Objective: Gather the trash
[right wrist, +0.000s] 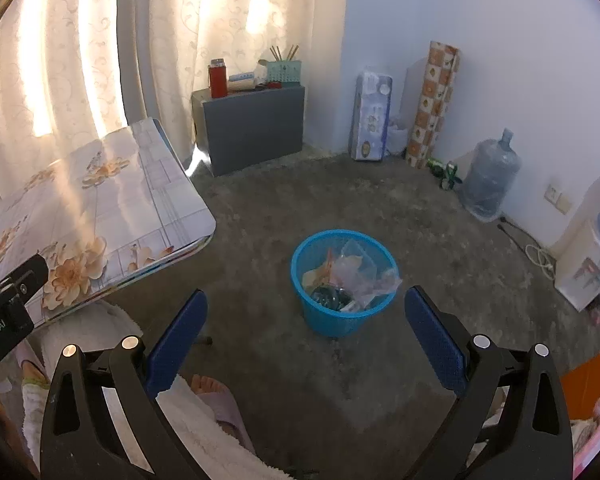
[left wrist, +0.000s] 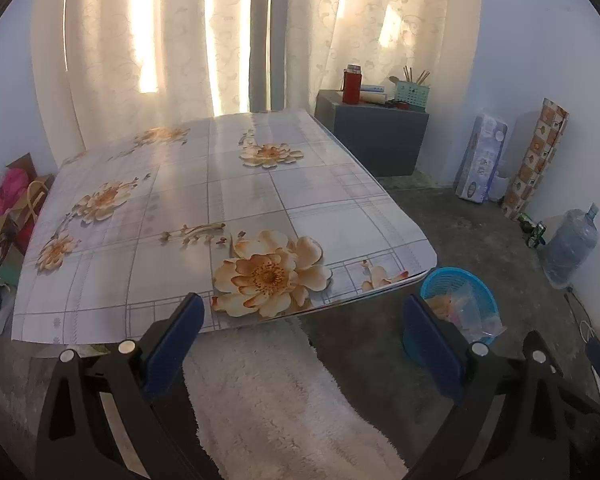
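Note:
A blue mesh waste basket stands on the floor and holds clear plastic wrappers and other trash. It also shows in the left wrist view beside the table corner. My right gripper is open and empty, above and in front of the basket. My left gripper is open and empty, held at the near edge of the low table with the flowered cloth. No loose trash shows on the cloth.
A white fluffy rug lies below the table's near edge. A grey cabinet with a red flask stands by the curtains. A water jug, rolled mat and a package line the right wall. A bare foot is near my right gripper.

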### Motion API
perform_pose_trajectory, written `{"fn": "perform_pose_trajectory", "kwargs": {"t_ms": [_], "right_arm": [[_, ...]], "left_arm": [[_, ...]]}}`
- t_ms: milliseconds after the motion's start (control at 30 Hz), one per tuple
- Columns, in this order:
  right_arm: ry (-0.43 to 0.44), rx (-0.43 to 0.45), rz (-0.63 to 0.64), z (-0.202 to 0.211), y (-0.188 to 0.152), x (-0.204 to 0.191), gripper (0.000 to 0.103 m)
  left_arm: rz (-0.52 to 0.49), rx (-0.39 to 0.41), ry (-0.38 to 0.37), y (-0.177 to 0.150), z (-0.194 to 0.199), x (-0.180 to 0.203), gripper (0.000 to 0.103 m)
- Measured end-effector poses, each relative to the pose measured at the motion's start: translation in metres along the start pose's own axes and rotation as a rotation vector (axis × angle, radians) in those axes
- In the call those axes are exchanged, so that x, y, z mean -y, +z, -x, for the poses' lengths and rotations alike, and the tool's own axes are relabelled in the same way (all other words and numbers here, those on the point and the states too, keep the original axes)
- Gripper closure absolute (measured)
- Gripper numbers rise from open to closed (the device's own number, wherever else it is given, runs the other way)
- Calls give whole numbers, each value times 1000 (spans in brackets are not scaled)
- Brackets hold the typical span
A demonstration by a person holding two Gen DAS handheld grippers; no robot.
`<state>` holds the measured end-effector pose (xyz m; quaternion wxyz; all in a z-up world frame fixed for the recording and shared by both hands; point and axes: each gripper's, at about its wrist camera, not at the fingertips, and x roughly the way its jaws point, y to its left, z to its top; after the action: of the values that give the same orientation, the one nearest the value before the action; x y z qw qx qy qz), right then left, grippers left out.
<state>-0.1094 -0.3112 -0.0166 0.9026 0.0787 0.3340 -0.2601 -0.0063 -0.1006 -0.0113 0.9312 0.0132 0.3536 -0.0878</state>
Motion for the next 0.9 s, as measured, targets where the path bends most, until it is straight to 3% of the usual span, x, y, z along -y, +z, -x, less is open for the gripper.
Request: {"fn": "perform_pose_trajectory", "kwargs": {"t_ms": [433,900], "right_arm": [[-21,-59,-42,-5,-4,15,8],[-28,-69,-63,-3,-6,19,8]], "left_arm": [[-50,-54,-53,-7,-4,10,6],[-52,-50,-42,-11,-3,9,6]]}}
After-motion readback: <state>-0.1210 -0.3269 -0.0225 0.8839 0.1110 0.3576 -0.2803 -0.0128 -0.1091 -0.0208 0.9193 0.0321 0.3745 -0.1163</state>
